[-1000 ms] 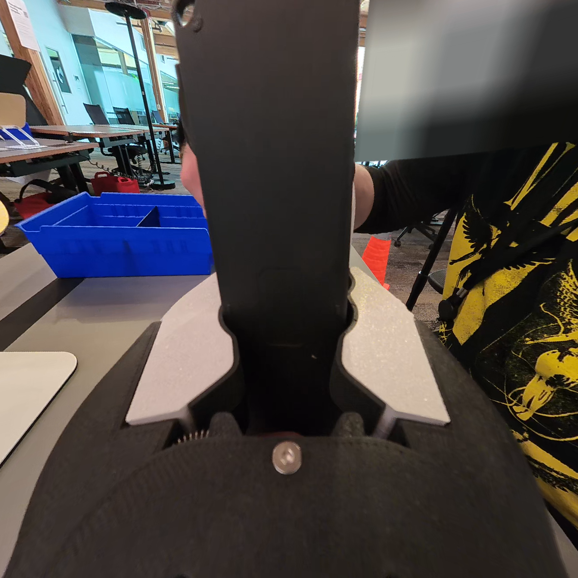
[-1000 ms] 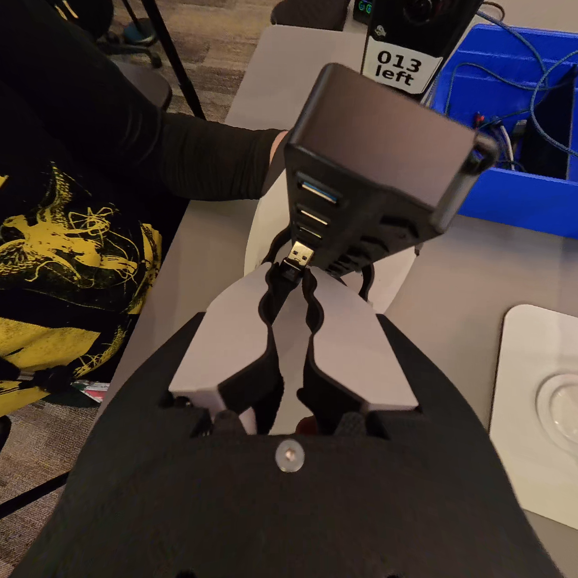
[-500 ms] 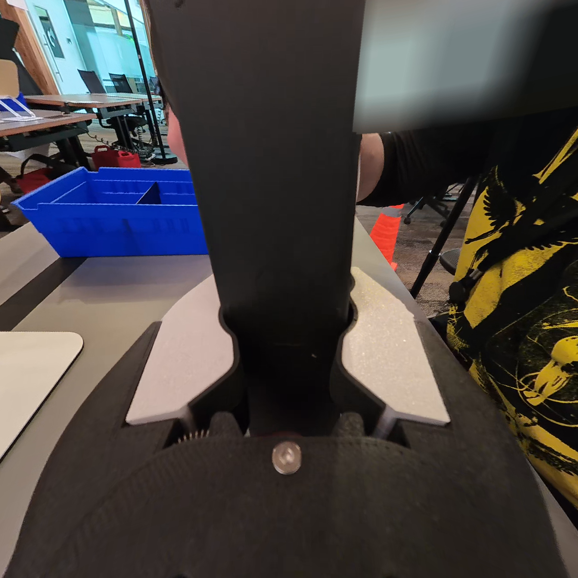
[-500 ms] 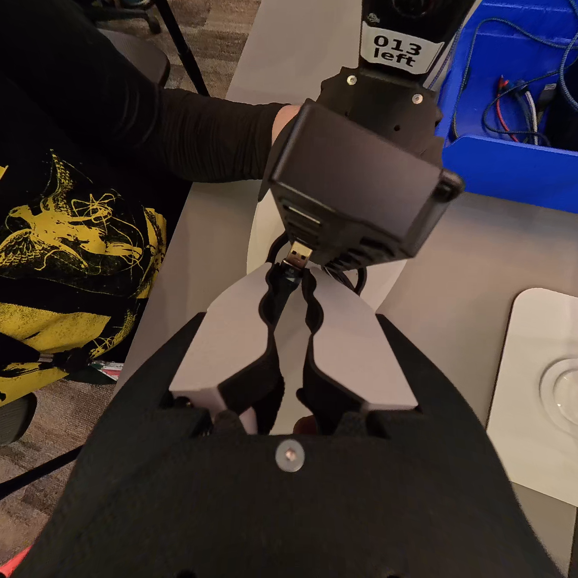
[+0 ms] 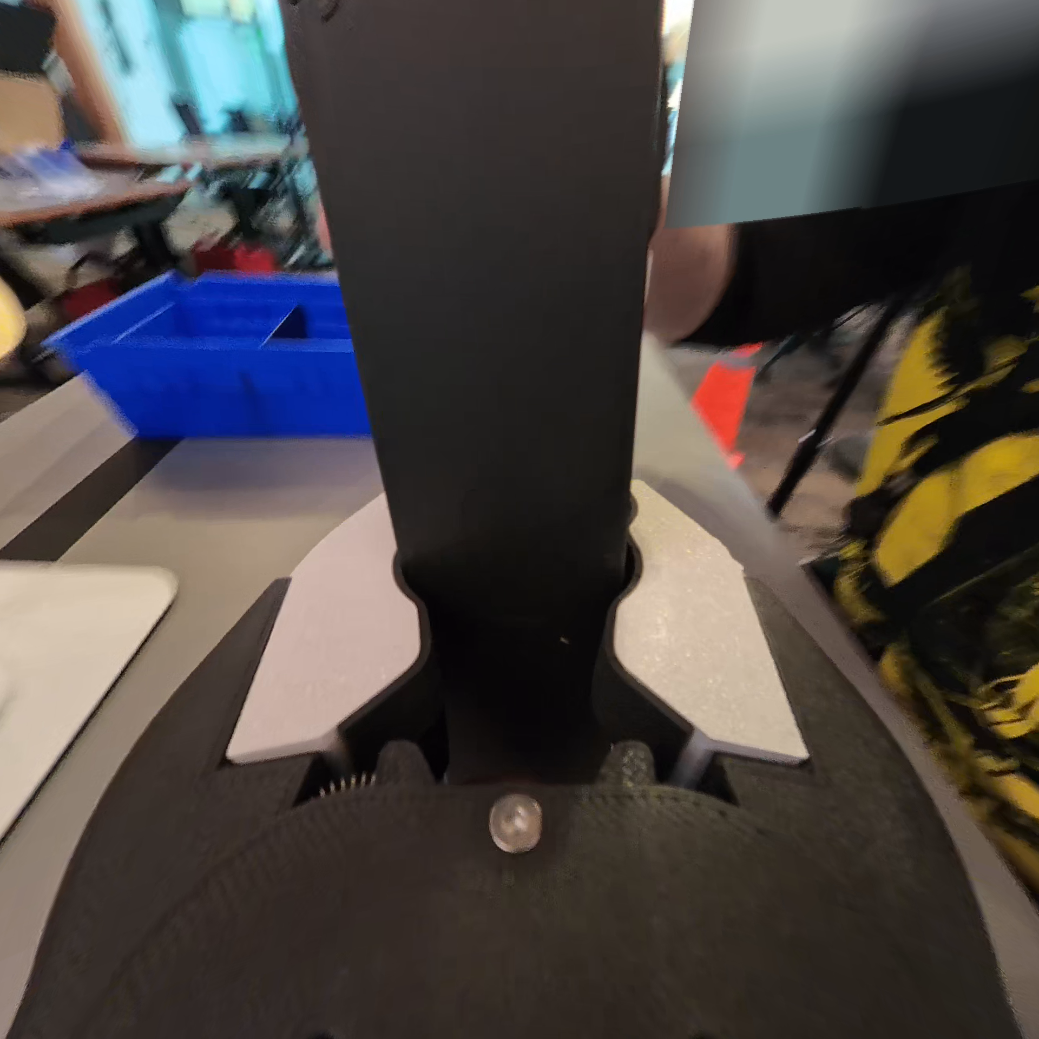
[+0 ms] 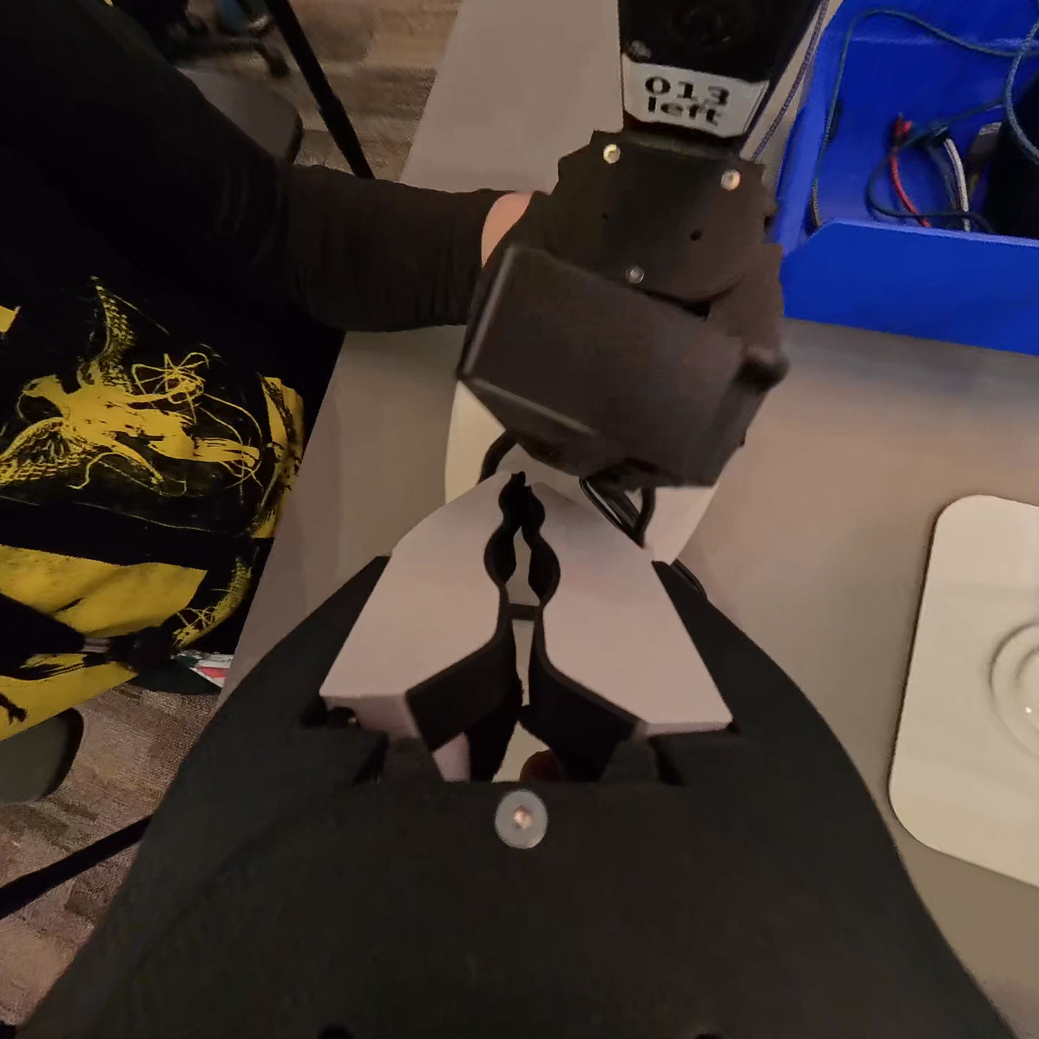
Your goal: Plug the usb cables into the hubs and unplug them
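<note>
Right hand-held gripper [image 6: 520, 495] has lost the plug it pinched a second ago; fingers now together, empty. Left hand-held gripper [image 5: 514, 506] stays clamped on the black hub [image 5: 495, 281] above the bench [image 6: 843, 393] edge. Plug-in likely needs a retry.

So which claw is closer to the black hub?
Left. The left claw is clamped round the black hub, holding it up over the table. The right claw is pinched shut just below the hub, not touching it.
</note>
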Motion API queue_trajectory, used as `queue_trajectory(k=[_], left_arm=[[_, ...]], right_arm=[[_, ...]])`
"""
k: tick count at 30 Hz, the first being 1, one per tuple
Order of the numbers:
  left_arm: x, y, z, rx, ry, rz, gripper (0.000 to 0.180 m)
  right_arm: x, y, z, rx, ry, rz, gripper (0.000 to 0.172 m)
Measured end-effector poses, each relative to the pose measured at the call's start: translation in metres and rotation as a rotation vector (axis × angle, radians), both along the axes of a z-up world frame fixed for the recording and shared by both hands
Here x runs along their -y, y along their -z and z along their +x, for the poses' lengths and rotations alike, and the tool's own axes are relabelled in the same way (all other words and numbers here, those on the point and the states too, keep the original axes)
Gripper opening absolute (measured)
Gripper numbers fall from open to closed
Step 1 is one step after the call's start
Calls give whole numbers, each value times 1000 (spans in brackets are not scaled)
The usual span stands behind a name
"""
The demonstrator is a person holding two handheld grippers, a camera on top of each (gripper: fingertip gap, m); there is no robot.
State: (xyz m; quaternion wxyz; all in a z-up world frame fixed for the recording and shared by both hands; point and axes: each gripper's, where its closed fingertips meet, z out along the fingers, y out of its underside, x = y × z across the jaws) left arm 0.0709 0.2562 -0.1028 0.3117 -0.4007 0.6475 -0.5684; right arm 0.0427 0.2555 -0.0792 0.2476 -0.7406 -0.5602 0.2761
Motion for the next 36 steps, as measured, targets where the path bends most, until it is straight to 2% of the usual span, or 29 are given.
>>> queue_trajectory(k=[3,6,9,12,15,20,23,24,25,28,30,33,36], left_arm=[[-6,3,-2,-13,-17,-2,67],[-10,8,-2,-36,-41,28,67],[-13,8,-2,-39,-54,25,67],[-17,8,-3,-43,-68,32,67],[-19,6,-5,-34,-75,27,67],[-19,5,-6,-25,-74,23,67],[-19,5,-6,-26,-69,21,67],[-18,5,-6,-27,-67,21,67],[-18,6,-5,-28,-69,21,67],[-22,6,-5,-31,-80,4,67],[-24,4,-4,-27,-92,-19,67],[-31,0,-2,-21,-115,-79,67],[-38,-3,1,-16,-138,-156,67]], right_arm=[[-8,10,16,18,89,22,0],[-6,34,40,82,185,21,0],[-6,67,53,134,315,1,16],[-12,98,51,70,463,-76,17],[-35,130,57,27,611,-129,29],[-56,166,53,10,664,-267,37],[-62,175,42,-8,644,-312,29],[-63,177,39,-2,633,-313,14],[-64,179,37,9,628,-309,9],[-69,166,32,-61,615,-276,7],[-70,148,34,-81,595,-179,5],[-67,107,38,-68,558,61,5],[-62,64,46,48,520,383,6]])
